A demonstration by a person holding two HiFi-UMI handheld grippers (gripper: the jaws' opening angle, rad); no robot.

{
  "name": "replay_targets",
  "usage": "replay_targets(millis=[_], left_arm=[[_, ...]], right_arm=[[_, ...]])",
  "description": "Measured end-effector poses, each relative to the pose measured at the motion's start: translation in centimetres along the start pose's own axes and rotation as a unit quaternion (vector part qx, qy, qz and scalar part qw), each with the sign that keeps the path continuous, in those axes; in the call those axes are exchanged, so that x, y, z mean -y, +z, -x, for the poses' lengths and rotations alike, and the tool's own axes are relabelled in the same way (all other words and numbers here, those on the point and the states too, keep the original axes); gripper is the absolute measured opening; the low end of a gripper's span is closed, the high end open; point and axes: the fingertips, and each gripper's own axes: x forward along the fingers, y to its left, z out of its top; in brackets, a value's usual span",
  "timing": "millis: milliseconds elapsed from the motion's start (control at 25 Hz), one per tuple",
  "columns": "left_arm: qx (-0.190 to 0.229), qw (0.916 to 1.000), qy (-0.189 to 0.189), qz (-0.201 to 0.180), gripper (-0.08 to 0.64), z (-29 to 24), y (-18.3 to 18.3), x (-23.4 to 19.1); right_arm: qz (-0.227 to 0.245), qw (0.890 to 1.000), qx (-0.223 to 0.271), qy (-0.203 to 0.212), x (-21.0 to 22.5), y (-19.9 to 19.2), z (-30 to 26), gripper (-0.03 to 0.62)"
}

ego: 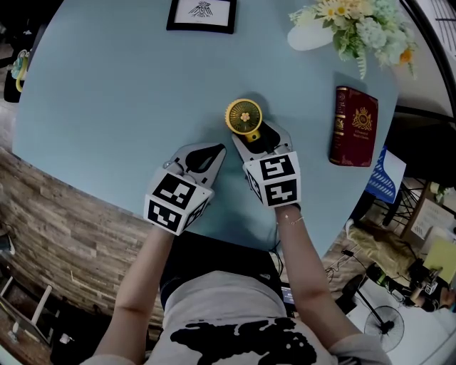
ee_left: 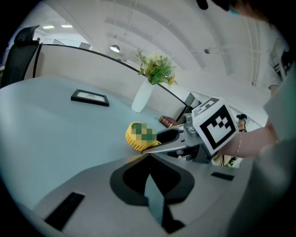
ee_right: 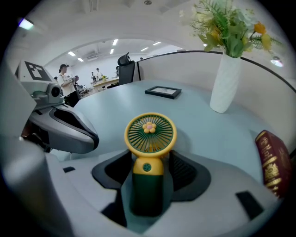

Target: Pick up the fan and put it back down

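A small hand fan (ego: 244,116) with a yellow round head, a green grille and a dark green handle (ee_right: 147,187) is at the middle of the pale blue round table (ego: 121,93). My right gripper (ego: 260,140) is shut on the handle, whose sides lie against the inner faces of both jaws (ee_right: 148,178). The fan's head sticks out past the fingertips, low over the table; I cannot tell whether it touches. My left gripper (ego: 216,152) rests just left of the fan, shut and empty, its tips meeting (ee_left: 148,157). From the left gripper view the fan (ee_left: 138,135) shows beyond them.
A dark red booklet (ego: 354,126) lies to the right of the fan. A white vase of flowers (ego: 313,36) stands at the far right, a black picture frame (ego: 201,14) at the far middle. The table's near edge (ego: 235,235) runs just behind the grippers.
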Motion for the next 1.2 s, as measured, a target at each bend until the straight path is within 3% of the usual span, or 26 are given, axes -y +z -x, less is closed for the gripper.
replay_targets(millis=[360, 600, 800, 1200], left_arm=[[0.003, 0.9999, -0.007, 0.009, 0.011, 0.5, -0.2, 0.0], [-0.003, 0.9996, -0.016, 0.023, 0.011, 0.8, -0.3, 0.0], [-0.010, 0.9995, -0.029, 0.001, 0.011, 1.3, 0.3, 0.9], [0.020, 0.9991, -0.008, -0.037, 0.011, 3.7, 3.5, 2.1]], right_arm=[[-0.002, 1.000, -0.015, -0.006, 0.0, -0.2, 0.1, 0.279], [-0.009, 1.000, 0.000, -0.003, -0.2, 0.4, 1.0, 0.301], [-0.005, 0.999, 0.031, 0.007, -0.6, 1.9, 2.6, 0.309], [-0.011, 0.995, 0.095, 0.010, -1.0, 4.8, 7.7, 0.295]])
